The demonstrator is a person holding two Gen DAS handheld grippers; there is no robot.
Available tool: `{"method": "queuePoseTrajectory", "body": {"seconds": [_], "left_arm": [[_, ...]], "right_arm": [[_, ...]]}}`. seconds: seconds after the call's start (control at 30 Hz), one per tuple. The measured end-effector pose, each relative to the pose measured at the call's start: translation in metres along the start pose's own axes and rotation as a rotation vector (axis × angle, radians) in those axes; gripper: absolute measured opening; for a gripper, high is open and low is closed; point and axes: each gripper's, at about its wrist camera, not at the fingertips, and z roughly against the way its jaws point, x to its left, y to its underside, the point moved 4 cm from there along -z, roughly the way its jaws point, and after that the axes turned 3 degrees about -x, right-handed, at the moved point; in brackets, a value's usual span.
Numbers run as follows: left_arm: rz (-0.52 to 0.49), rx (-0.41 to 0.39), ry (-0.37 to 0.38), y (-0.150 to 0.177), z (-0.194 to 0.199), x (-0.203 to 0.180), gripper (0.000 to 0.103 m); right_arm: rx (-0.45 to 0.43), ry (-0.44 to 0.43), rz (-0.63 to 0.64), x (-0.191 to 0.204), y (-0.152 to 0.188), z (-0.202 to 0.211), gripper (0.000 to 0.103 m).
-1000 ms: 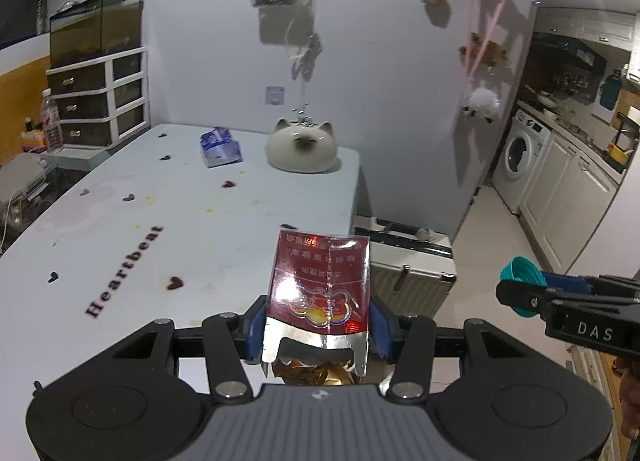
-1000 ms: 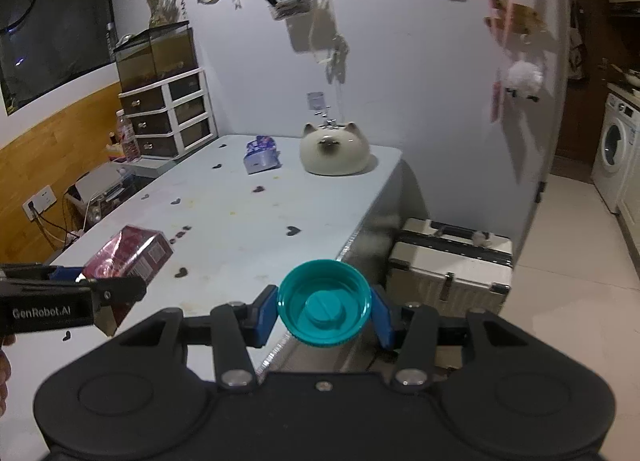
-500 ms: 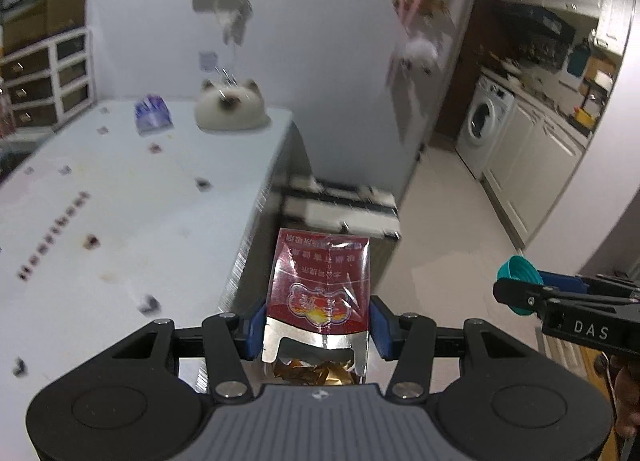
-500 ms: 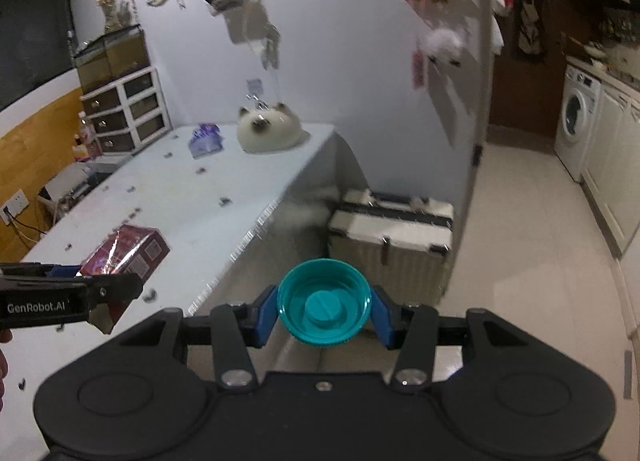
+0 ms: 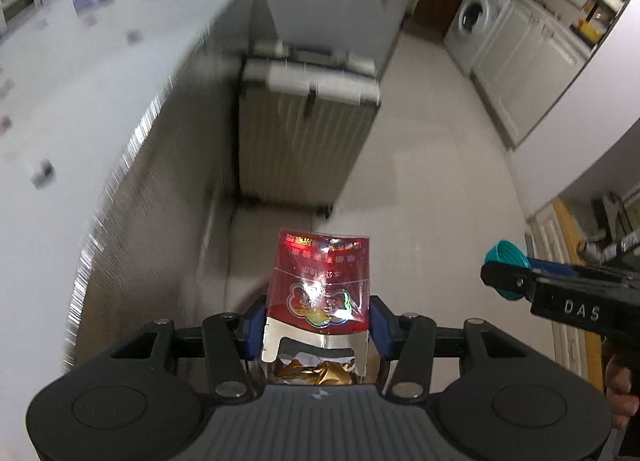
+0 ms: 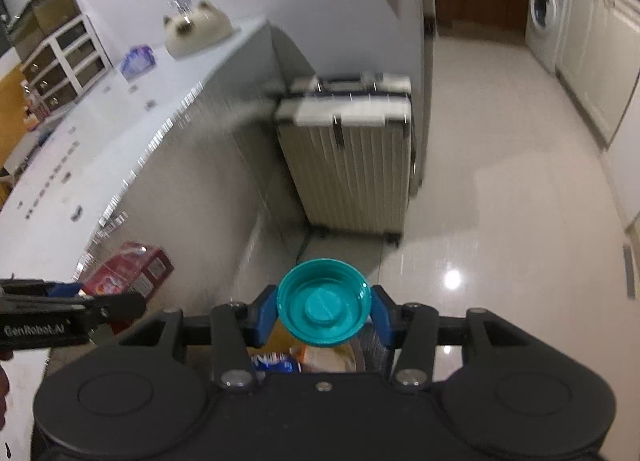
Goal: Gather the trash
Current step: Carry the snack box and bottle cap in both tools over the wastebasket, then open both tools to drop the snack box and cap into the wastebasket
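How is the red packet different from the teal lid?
The red packet is a boxy, shiny, crinkled wrapper with its end torn open, showing gold foil; the teal lid is round, smooth plastic. The packet is in the left gripper, the lid in the right gripper. Both are clamped between blue pads, off the table.

Both views sit just behind our tongs and look forward and steeply down along their fingers. The left wrist view faces the floor beside the white worktop [image 5: 60,133], with the ribbed suitcase [image 5: 304,133] ahead. The right wrist view faces the same way from just alongside. Both share the worktop edge, suitcase, washing machine [image 6: 546,9] and each other's tongs at the frame edge.
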Motion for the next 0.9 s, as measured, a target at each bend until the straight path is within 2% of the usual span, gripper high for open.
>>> {"method": "queuePoseTrajectory", "body": {"seconds": [0.2,0.5,0.53,0.57,0.63,0.83,0.9], "left_arm": [[0.03,0.196,0.043,0.035,-0.073,0.012,0.052],[0.017,0.408,0.15,0.077,-0.158,0.017,0.054],[0.029,0.43,0.159,0.081,-0.165,0.018,0.059],[0.05,0.451,0.163,0.085,-0.172,0.021,0.075],[0.076,0.454,0.15,0.089,-0.181,0.026,0.087],[0.074,0.474,0.129,0.093,-0.19,0.036,0.09],[0.07,0.474,0.114,0.093,-0.19,0.041,0.092]], "right_arm": [[0.128,-0.029,-0.067,-0.005,0.024,-0.063,0.05],[0.272,-0.065,-0.118,0.001,0.05,-0.149,0.05],[0.281,-0.061,-0.114,0.002,0.05,-0.156,0.05],[0.287,-0.058,-0.109,0.004,0.051,-0.164,0.05],[0.296,-0.055,-0.101,0.005,0.052,-0.176,0.05],[0.327,-0.068,-0.109,0.007,0.056,-0.21,0.051],[0.327,-0.069,-0.12,0.008,0.057,-0.212,0.06]]}}
